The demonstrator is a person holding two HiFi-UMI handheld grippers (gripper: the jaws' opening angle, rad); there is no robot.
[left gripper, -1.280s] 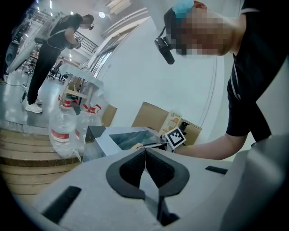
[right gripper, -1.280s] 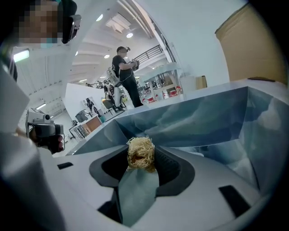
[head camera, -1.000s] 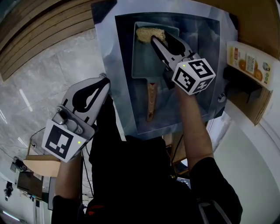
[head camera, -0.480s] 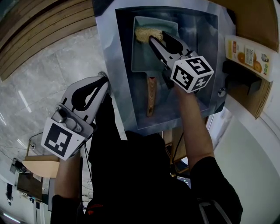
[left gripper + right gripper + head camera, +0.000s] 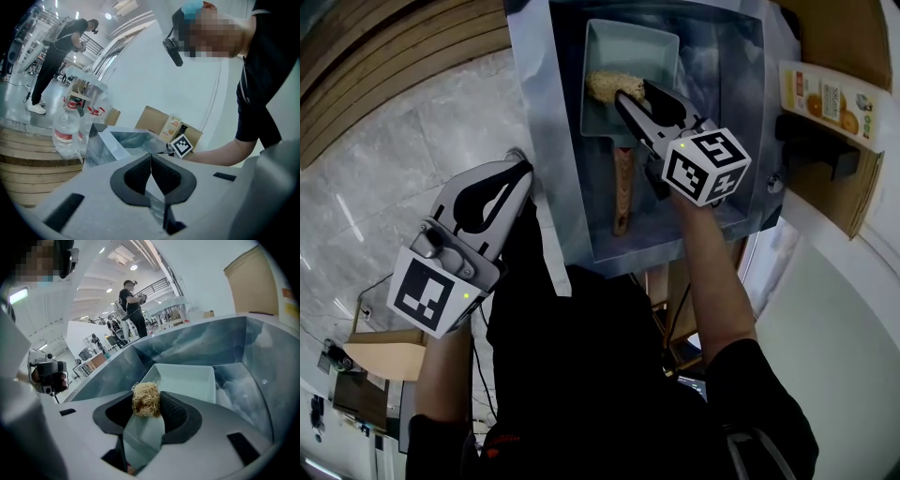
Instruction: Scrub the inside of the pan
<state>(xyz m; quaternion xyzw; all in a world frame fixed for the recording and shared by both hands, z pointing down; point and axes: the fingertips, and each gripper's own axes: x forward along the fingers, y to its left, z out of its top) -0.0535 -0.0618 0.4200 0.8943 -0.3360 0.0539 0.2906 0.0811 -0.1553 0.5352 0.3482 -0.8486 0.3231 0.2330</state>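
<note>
A pale rectangular pan [image 5: 636,52] with a wooden handle [image 5: 622,192] lies in the steel sink [image 5: 546,141]. My right gripper [image 5: 626,94] reaches into the pan and is shut on a tan fibrous scrubber [image 5: 604,86], which presses on the pan's floor near its left wall. In the right gripper view the scrubber [image 5: 146,399] sits between the two pads, with the pan [image 5: 192,378] beyond it. My left gripper [image 5: 523,171] hangs outside the sink at its left edge, shut and holding nothing; in the left gripper view its jaws [image 5: 151,161] meet.
An orange juice carton [image 5: 830,94] stands on a cardboard box right of the sink. Plastic water bottles [image 5: 65,133] stand on the wooden steps left of the sink [image 5: 123,140]. People stand in the background hall.
My right gripper has drawn the scrubber back from the pan's far end toward the middle of its floor. The left gripper has stayed put.
</note>
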